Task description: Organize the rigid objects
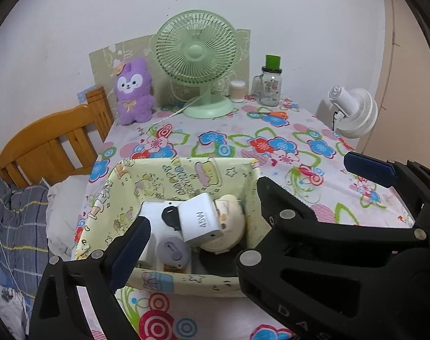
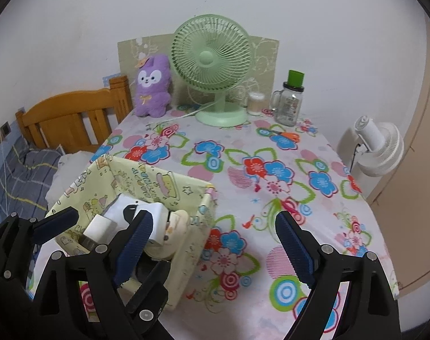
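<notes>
Both hand-held grippers hang with jaws wide apart and empty: the left hand-held gripper straddles the box of white chargers; the right hand-held gripper sits just beside it.

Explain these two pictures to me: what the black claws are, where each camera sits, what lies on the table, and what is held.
The black claws are two-finger grippers that a person holds, one per hand, each with a fisheye camera looking along its fingers. One picture comes from the left gripper, the other from the right gripper. Both stand open and hold nothing. On the flowered tablecloth sits a yellow fabric box with white chargers inside. Behind stand a green fan, a purple plush toy and a glass jar.
</notes>
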The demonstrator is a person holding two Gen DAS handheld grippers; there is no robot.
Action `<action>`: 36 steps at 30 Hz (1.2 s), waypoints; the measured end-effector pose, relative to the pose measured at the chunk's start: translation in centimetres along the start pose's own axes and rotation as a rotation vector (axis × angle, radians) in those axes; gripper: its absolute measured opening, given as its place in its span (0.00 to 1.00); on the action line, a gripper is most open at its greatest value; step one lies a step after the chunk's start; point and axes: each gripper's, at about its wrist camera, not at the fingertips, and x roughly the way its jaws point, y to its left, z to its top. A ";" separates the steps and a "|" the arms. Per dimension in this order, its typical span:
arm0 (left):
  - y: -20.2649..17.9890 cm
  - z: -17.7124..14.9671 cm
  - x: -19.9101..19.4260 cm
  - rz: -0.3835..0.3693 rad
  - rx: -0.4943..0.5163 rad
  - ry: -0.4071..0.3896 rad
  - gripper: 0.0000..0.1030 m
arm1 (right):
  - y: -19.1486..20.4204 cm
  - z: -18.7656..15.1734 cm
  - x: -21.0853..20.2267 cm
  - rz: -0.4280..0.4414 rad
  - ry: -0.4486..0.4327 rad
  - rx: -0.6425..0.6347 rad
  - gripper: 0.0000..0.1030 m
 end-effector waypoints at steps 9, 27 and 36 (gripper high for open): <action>-2.4 0.3 -1.3 -0.025 0.016 -0.018 0.95 | -2.3 -0.5 -2.1 -0.050 -0.019 0.038 0.89; -6.6 0.5 -4.1 -0.055 0.084 -0.072 0.98 | -6.2 -1.8 -6.5 -0.142 -0.053 0.101 0.90; -6.6 0.3 -5.2 -0.053 0.076 -0.096 1.00 | -7.7 -2.7 -8.1 -0.172 -0.072 0.134 0.90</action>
